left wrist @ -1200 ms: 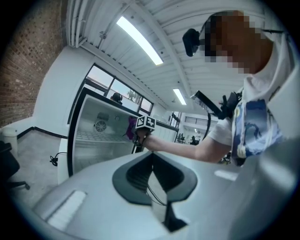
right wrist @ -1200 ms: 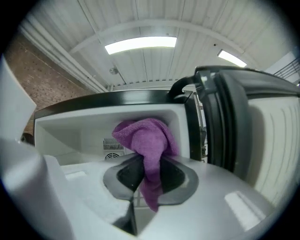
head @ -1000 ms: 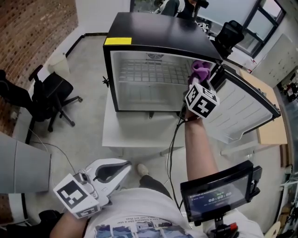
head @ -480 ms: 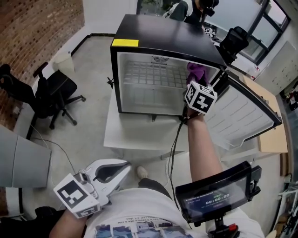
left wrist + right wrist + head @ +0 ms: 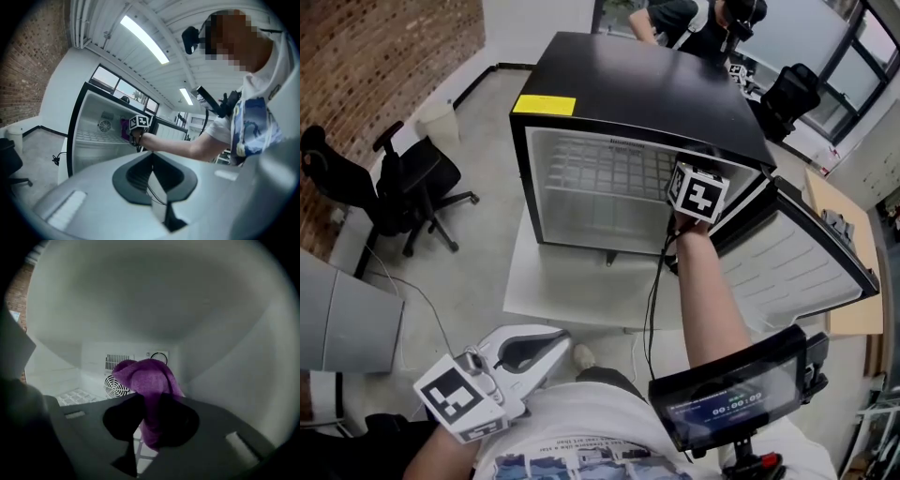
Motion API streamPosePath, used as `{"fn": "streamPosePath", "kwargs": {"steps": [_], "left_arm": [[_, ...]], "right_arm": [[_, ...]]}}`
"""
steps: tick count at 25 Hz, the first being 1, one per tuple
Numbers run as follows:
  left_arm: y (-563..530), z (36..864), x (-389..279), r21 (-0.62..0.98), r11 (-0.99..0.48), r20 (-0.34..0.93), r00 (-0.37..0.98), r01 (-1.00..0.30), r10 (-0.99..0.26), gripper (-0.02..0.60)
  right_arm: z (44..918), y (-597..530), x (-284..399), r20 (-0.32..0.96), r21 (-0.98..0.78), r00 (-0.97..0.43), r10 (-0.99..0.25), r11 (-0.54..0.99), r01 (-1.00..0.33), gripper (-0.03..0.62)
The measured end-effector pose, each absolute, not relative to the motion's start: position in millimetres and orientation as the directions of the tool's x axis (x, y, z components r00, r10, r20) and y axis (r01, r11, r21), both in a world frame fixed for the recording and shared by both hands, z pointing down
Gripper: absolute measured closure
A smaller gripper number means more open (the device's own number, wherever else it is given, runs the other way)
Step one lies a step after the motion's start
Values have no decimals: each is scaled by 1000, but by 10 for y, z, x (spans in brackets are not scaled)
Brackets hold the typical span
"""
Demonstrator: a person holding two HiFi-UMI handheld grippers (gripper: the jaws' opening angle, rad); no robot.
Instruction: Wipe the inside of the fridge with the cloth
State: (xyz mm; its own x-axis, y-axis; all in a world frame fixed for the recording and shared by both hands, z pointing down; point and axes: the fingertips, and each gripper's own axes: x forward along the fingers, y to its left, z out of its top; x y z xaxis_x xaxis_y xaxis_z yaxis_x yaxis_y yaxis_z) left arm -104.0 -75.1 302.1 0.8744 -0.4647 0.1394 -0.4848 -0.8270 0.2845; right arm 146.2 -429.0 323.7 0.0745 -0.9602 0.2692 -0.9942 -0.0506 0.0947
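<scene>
A black mini fridge [image 5: 647, 84] stands open on a low white table [image 5: 572, 291], its door [image 5: 797, 272] swung out to the right. My right gripper [image 5: 149, 427] reaches into the upper right of the white interior [image 5: 600, 187]; the head view shows only its marker cube [image 5: 698, 192]. It is shut on a purple cloth [image 5: 150, 380], which hangs close to the right inner wall, in front of the back wall's fan [image 5: 115, 386]. The left gripper view also catches the cloth [image 5: 124, 129]. My left gripper [image 5: 551, 339] is low by the person's body, shut and empty.
A black office chair [image 5: 403, 183] stands left of the fridge, with a white bin [image 5: 441, 117] by the brick wall. A wire shelf [image 5: 609, 164] crosses the interior. A screen device [image 5: 731, 394] hangs at the person's right. A wooden table [image 5: 839, 216] is behind the door.
My right gripper has pushed deeper into the fridge's upper right with the cloth, which has gone out of sight in the head view. The left gripper has stayed put.
</scene>
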Motion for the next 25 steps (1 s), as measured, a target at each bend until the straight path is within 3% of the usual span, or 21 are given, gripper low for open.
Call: {"fn": "streamPosePath", "kwargs": {"steps": [13,25], "left_arm": [[-1072,3059,-809,302,-818,129,871,-489,-473,574],[-1090,3085,-1088,312,-762,125,820,-567,-559,574]], "right_arm": [[3446,-4613,1258,360,96,-37,-932,77,-992,520],[3543,-4794,392,396,103,-195,-897,255,-962,520]]}}
